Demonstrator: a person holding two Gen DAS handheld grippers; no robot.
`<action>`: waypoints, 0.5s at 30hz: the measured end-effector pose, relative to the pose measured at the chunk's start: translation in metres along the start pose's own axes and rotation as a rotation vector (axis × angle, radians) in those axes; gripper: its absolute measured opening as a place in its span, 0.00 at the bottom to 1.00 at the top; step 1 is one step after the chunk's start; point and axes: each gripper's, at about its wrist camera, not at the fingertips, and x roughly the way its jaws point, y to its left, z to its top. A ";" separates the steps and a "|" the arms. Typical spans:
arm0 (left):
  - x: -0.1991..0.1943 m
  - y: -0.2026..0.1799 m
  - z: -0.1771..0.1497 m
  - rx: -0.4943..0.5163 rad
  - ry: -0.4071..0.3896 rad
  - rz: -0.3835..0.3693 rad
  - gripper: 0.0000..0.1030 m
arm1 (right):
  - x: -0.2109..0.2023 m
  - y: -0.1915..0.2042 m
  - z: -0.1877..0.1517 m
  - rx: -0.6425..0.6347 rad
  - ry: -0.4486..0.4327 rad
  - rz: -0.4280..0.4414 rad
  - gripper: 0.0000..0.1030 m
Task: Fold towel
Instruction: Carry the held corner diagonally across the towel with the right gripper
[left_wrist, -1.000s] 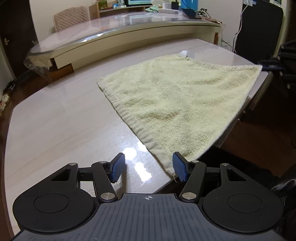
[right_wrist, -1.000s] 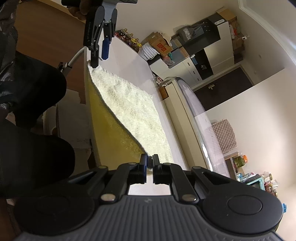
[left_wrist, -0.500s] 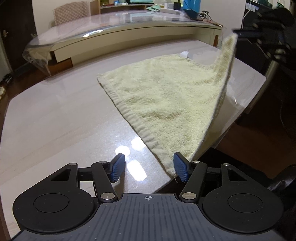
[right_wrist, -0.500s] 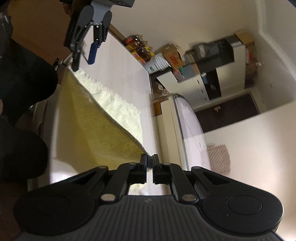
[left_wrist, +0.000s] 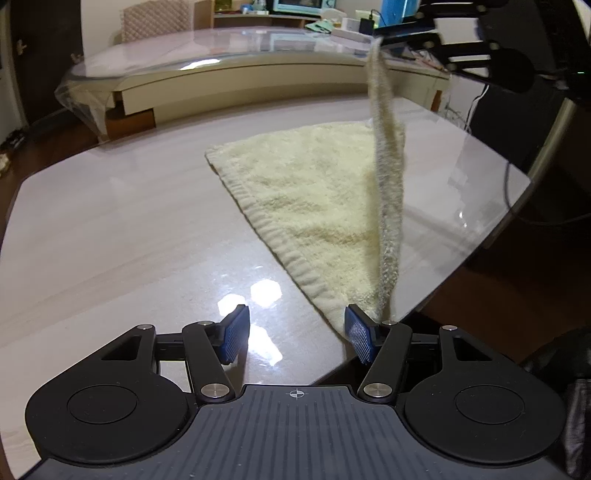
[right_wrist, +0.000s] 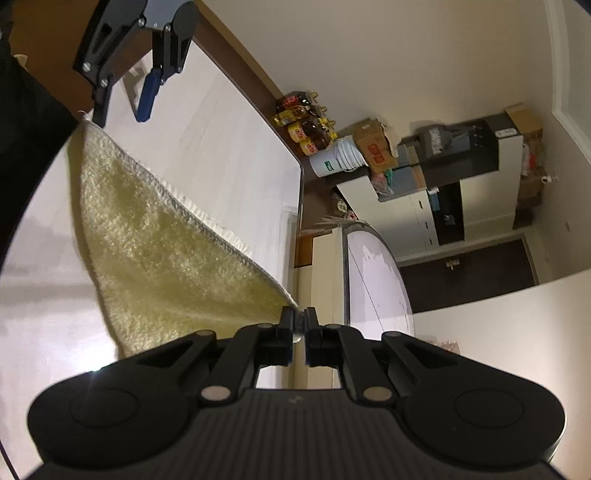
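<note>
A pale yellow towel (left_wrist: 314, 192) lies on the glossy light table (left_wrist: 110, 240). Its far right corner is lifted high, so one side stands up as a thin raised flap. My right gripper (left_wrist: 382, 37) holds that corner from above at the top right. In the right wrist view, the right gripper (right_wrist: 299, 321) is shut on the towel (right_wrist: 166, 251) corner, and the cloth stretches away to the left. My left gripper (left_wrist: 295, 332) is open over the table's near edge. The towel's near corner lies just outside its right pad, with only table between the pads. The left gripper (right_wrist: 123, 103) also shows at top left.
The table's right edge (left_wrist: 498, 229) runs close beside the towel. Behind stands a curved glass-topped desk (left_wrist: 221, 62) with a chair (left_wrist: 159, 18) and clutter. The right wrist view shows cabinets (right_wrist: 461, 184), boxes and a white bucket (right_wrist: 340, 155) by the wall. Dark clothing (right_wrist: 22, 110) fills the left.
My right gripper has carried the towel's far right corner up and inward over the table, so that side now stands up. The left gripper has stayed open in place.
</note>
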 end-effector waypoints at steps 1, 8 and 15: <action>0.000 0.000 0.000 0.002 0.002 0.000 0.60 | 0.003 -0.001 0.000 -0.001 -0.001 0.001 0.06; -0.002 0.000 0.000 0.004 -0.004 0.009 0.62 | 0.025 -0.009 -0.003 0.008 -0.004 0.026 0.06; -0.003 -0.002 0.009 0.011 -0.039 0.031 0.62 | 0.025 -0.010 0.002 0.013 -0.018 0.030 0.06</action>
